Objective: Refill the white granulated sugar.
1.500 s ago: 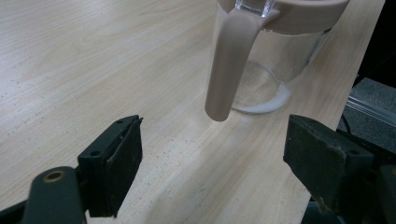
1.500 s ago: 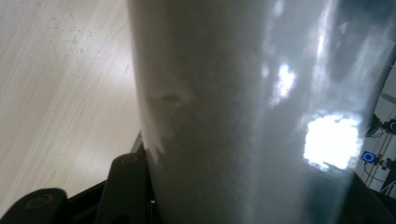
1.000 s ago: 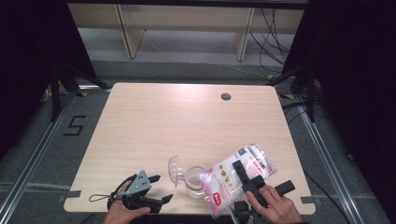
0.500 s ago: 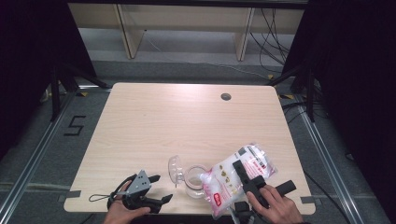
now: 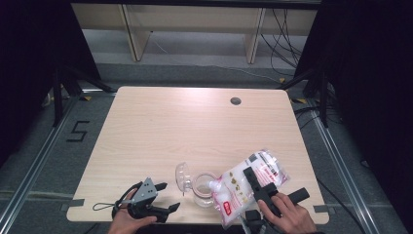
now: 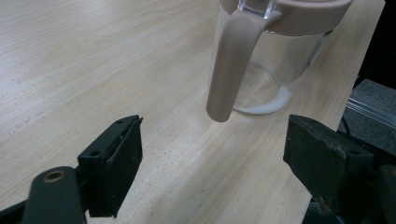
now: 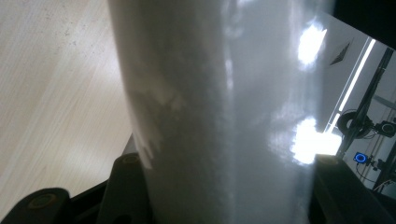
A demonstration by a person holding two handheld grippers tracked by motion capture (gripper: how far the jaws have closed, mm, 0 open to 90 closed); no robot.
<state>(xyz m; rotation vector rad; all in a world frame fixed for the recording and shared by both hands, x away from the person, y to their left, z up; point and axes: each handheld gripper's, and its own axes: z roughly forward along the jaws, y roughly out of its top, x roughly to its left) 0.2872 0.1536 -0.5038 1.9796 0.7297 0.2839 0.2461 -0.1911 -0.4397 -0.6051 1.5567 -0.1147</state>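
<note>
A: Where's the bag [image 5: 246,187]?

B: At the near right of the bench [image 5: 195,126], clamped in the right claw [image 5: 255,183]. It is tilted, its low corner over the mouth of the jug [image 5: 202,190]. In the right gripper view the bag [image 7: 224,112] blocks nearly everything, a pale, glossy blur between the two jaws, which press its sides.

A: Can you read the label?

B: No. From above I make out red and white print and a dark patch near the top, too small to read. The contents look white.

A: And the jug?

B: Clear, with a beige rim and handle, just left of the bag. The left gripper view cuts off its top; the handle [image 6: 231,65] hangs down the near side, and a thin white layer lies on the bottom [image 6: 261,100]. A clear lid [image 5: 182,176] sits tilted at the jug's left; whether it is hinged to the rim I cannot tell.

A: The left claw [image 5: 165,197]?

B: Released, jaws wide with nothing between them, low over the bench's near edge and pointing at the jug, short of it.

A: The hands?

B: Both are cut off by the bottom edge of the high view; the right hand [image 5: 287,217] covers much of its gripper's body.
</note>
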